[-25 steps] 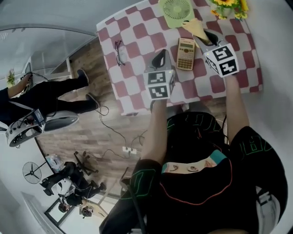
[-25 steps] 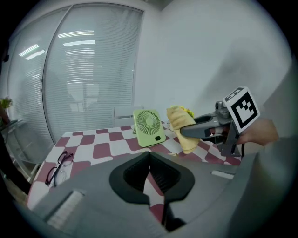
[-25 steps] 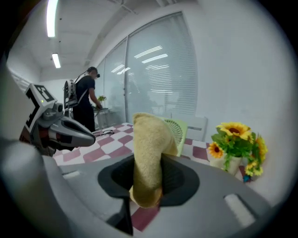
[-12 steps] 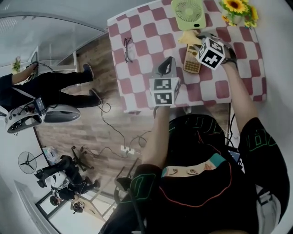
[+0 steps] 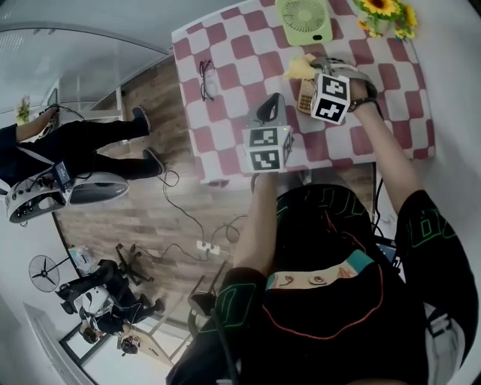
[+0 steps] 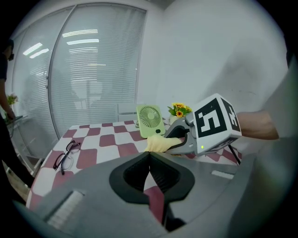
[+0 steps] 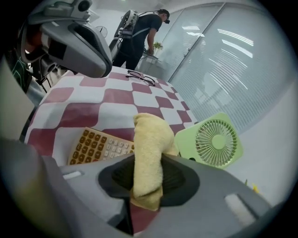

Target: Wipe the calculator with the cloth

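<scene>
A tan calculator (image 7: 98, 146) with brown and white keys lies flat on the red-and-white checkered table (image 5: 225, 53). In the head view only a sliver of the calculator (image 5: 304, 95) shows beneath my right gripper (image 5: 312, 72). That right gripper (image 7: 147, 179) is shut on a folded yellow cloth (image 7: 148, 153), which hangs just above the calculator's far end. The cloth (image 5: 298, 68) sticks out toward the fan. My left gripper (image 5: 270, 110) hovers near the table's front edge, left of the calculator; its jaws (image 6: 150, 157) are shut with nothing in them.
A green desk fan (image 5: 304, 16) stands at the back of the table, close behind the cloth. Sunflowers (image 5: 383, 10) sit at the back right and black glasses (image 5: 204, 79) lie at the left. A person (image 7: 139, 32) stands beyond the table's left end.
My right gripper has swung left from beside the calculator to over it, carrying the cloth across toward its far left end. The left gripper has stayed about where it was.
</scene>
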Motion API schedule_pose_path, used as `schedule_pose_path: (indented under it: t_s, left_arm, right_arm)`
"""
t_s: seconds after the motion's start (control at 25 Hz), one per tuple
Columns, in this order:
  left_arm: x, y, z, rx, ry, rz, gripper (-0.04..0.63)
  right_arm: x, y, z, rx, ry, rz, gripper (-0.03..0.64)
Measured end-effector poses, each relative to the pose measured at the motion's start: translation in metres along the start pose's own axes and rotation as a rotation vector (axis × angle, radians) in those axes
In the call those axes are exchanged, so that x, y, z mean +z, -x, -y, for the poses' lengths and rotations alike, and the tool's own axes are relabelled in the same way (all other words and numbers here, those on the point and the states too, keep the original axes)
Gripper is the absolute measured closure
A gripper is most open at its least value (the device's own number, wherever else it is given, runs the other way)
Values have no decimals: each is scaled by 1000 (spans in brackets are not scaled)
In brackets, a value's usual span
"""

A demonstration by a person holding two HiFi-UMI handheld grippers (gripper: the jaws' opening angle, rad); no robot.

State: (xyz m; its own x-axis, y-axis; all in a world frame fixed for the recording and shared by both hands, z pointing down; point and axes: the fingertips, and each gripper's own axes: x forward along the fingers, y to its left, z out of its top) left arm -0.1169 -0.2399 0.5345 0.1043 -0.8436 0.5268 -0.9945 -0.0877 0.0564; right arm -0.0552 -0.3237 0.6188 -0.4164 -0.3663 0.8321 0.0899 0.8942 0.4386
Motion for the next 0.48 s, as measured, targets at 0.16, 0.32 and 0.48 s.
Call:
schedule_pose_path:
  t_s: [0.16,0.32,0.48]
  left_arm:
    - [0,3,-2,10,15,16,584]
    - [-2,8,-8,26,50,31,584]
    - [-4,13,-17,47,82,43,584]
  right_arm:
    - [2,3,-10,-8,22,-14,503]
    - [3,6,-21,-28,66,-34,503]
    - [8,11,-36,-16,110,-42,505]
